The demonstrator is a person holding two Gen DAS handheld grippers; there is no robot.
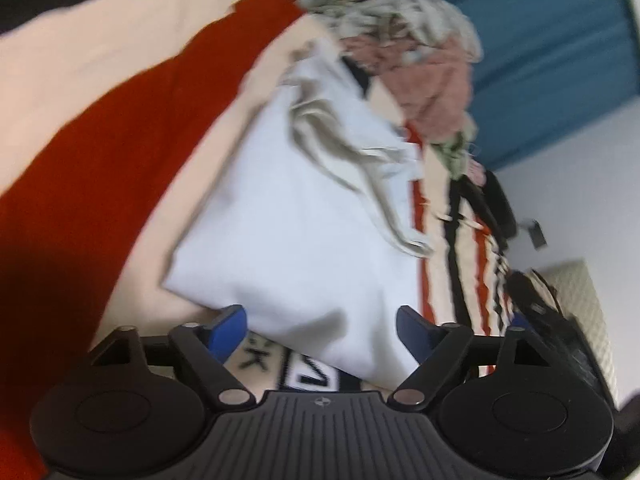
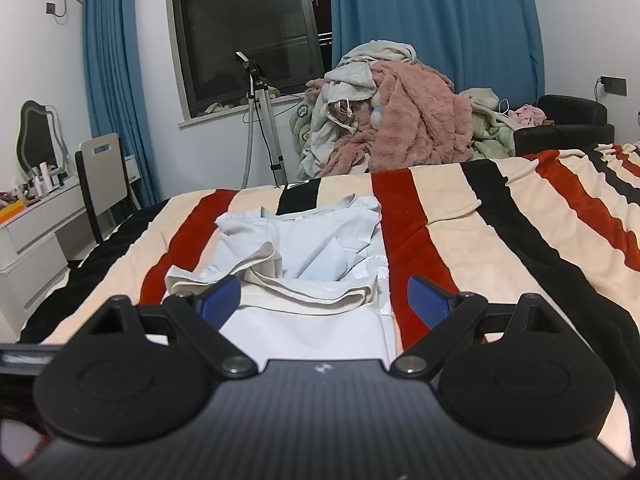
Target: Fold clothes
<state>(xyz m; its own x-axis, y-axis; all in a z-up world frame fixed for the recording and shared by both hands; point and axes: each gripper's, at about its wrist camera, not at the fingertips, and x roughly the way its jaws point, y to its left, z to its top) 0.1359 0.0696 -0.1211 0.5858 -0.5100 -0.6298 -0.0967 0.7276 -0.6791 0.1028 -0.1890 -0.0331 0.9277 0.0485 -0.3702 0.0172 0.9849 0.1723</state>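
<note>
Beyond the bed's far edge you are facing a dresser (image 2: 38,216), a chair (image 2: 102,176), a steamer stand (image 2: 266,120) and a heap of clothes (image 2: 392,120). Your pale shirt (image 2: 304,248) is lying crumpled on the striped blanket (image 2: 500,248), near the bed's close edge. Your left gripper (image 1: 322,328) is standing open around the shirt's hem; your right gripper (image 2: 324,300) is hanging wide open above it. The left view is blurring, so any contact is unclear.

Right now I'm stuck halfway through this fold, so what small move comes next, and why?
Probably ease the left gripper forward and close its fingers on the near edge of the white garment. That edge already lies between the open fingers, and the garment is still bunched on the striped blanket.
</note>
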